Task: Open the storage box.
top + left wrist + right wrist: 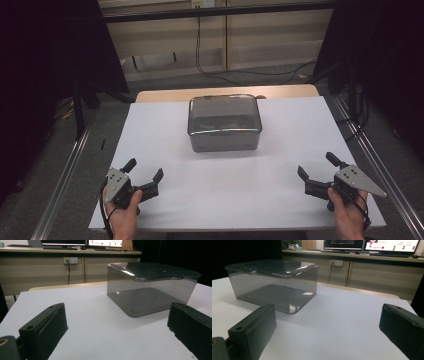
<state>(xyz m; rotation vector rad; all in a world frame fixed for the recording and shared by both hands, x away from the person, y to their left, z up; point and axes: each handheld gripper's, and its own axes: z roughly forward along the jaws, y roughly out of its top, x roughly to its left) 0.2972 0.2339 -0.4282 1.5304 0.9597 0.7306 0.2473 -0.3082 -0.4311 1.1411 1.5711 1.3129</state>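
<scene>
A smoky grey see-through box (224, 122) with its lid on stands at the far middle of the white table (165, 135). My left gripper (145, 169) rests near the front left corner, held by a hand, its jaws wide open with nothing between them. At the front right my right gripper (317, 165) is likewise open and holds nothing. In the left gripper view the box (150, 287) sits ahead and to the right, well beyond the fingertips (43, 327). In the right gripper view the box (274, 283) lies ahead to the left, and the right gripper (325, 327) frames bare table.
The white table top (100, 327) ends in a wooden strip (225, 93) at the back. Metal rails (65, 170) run along both sides on the floor. A desk with monitors (372, 246) and a cabinet stands behind, with cables (240, 70) on the floor.
</scene>
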